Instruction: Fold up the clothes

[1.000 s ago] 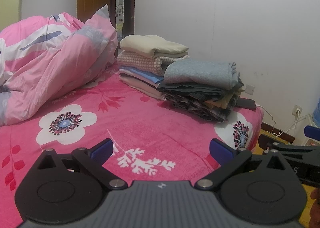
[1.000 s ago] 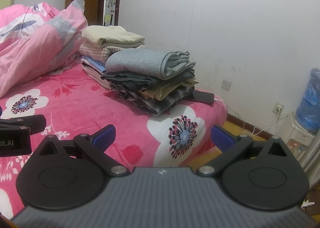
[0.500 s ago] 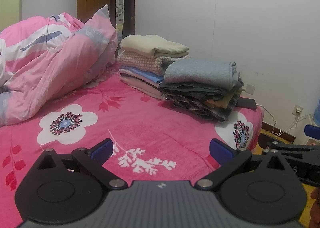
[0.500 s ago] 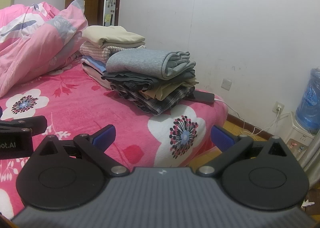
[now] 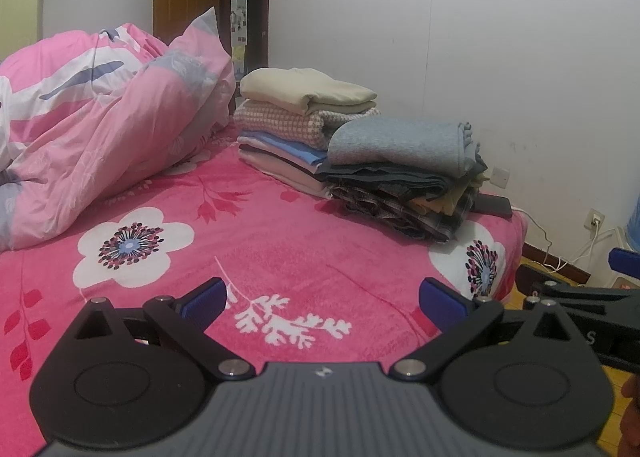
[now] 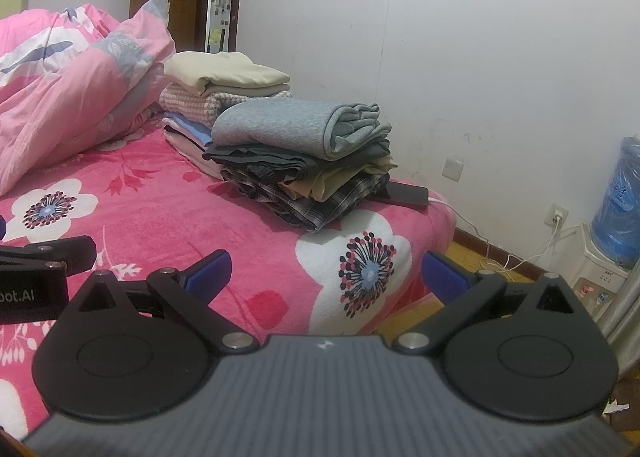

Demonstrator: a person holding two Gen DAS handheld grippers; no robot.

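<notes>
Left hand-held gripper (image 5: 322, 299): jaws spread wide, blue pads (image 5: 204, 299) holding nothing, poised over the pink flowered bed (image 5: 288, 249). The right hand-held gripper (image 6: 324, 277) is likewise wide open and empty, set over the bed's near corner at the edge, with yellow floor (image 6: 404, 319) showing below its right finger. Each device appears in the other's view: the right one enters the left wrist view at 3 o'clock, the left one enters the right wrist view at 9 o'clock, so the two sit side by side and apart.

Bed surface directly ahead of both grippers carries only its printed white flowers (image 5: 132, 247).

Folded clothes lie at 1 o'clock in the left wrist view and at 12 o'clock in the right, well apart from both grippers, in two touching stacks. The near stack (image 6: 304, 173) has a grey knit on top, dark and plaid pieces beneath. The far stack (image 6: 208, 105) has a cream piece on top, then a pink-checked one, then blue and pale layers.

A dark phone (image 6: 406, 195) lies just beside the near stack on its right, with a white cable running to the wall.

A pink quilt (image 5: 100, 117) is heaped at 10 o'clock.

A water dispenser (image 6: 616, 217) stands on the floor at 3 o'clock in the right wrist view.
</notes>
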